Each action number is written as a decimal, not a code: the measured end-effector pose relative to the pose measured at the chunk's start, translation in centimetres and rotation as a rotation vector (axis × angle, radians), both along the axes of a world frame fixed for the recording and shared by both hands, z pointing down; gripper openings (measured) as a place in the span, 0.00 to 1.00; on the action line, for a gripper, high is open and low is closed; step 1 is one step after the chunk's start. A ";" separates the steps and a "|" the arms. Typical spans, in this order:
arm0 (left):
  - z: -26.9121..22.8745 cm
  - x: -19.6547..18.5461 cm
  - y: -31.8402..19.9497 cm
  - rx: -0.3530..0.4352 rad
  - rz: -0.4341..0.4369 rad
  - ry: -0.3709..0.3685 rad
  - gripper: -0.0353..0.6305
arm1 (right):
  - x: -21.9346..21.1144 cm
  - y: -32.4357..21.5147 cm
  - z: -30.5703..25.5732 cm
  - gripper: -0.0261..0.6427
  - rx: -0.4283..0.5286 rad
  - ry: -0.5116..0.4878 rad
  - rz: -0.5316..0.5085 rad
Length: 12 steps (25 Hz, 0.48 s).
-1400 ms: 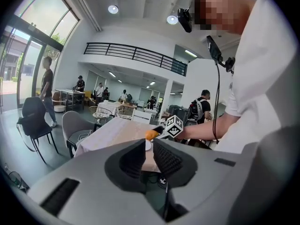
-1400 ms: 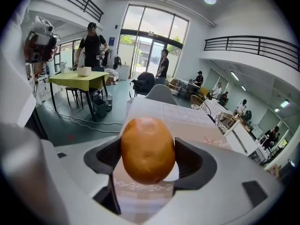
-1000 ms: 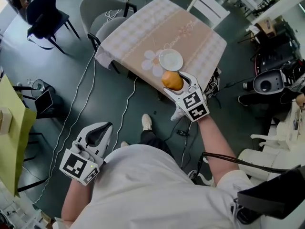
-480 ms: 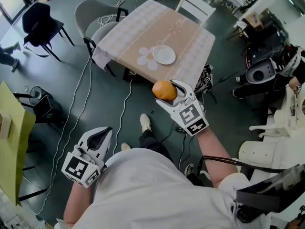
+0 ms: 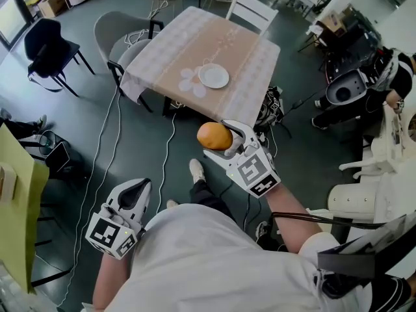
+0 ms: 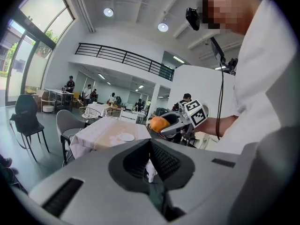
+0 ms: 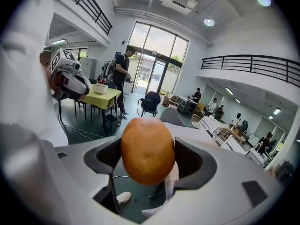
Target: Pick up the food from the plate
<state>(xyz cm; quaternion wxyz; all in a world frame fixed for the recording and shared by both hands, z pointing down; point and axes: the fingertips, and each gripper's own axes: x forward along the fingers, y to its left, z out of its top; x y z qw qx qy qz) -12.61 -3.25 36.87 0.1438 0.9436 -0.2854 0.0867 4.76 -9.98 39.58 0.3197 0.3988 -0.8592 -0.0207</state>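
An orange bun-like food [image 5: 214,136] is clamped between the jaws of my right gripper [image 5: 224,136], held in the air over the floor, short of the table. It fills the middle of the right gripper view, the food [image 7: 147,150] pressed by both pads. The white plate [image 5: 214,76] sits bare on the tablecloth of the table [image 5: 240,57], also visible far off as the plate [image 6: 126,137]. My left gripper [image 5: 134,192] hangs low at my left side with its jaws shut and nothing in them [image 6: 150,165].
A grey chair [image 5: 114,31] and a white chair [image 5: 250,8] stand at the table. A black chair [image 5: 44,51] is at left, a yellow-green table [image 5: 13,200] at the left edge. Cables [image 5: 110,155] trail over the dark floor. Other people stand in the hall.
My right gripper has drawn back from the plate toward me with the food in it. The table and plate now lie farther off. The left gripper has stayed put.
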 end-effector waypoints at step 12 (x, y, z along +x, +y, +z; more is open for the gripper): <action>0.3 -0.6 0.9 -0.002 -0.002 0.003 0.07 | -1.6 1.0 -0.2 0.58 0.008 -0.001 -0.013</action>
